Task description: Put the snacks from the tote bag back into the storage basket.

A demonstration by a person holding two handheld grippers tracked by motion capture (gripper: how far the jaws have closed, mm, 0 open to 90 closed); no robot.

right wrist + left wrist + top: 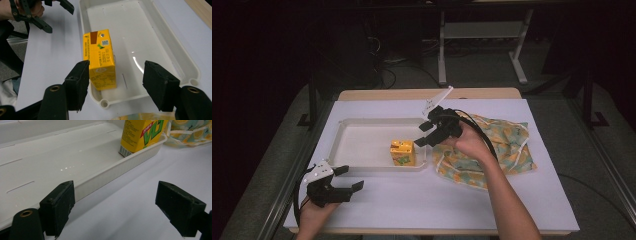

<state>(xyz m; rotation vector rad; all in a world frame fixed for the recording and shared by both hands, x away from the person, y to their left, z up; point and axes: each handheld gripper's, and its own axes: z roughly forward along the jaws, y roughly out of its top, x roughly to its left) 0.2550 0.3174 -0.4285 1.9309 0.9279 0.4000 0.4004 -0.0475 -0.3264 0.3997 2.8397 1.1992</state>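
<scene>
Here, the upright carton point(100, 60) stands just below the right gripper point(428, 134).
Gripper jaws apart, gripping nothing; the carton's long axis is vertical, in the tray point(362, 145) corner.

Right gripper point(426, 134) hovers above the near right corner of the shallow white plastic tray point(362, 120), jaws parted with nothing pressed between them, pointing left and down. Right forearm runs in from the bottom edge, angled up-left to it. Left gripper point(349, 178) sits off the tray's near left corner, jaws wide apart, pointing right, left hand point(314, 212) behind it.
</scene>
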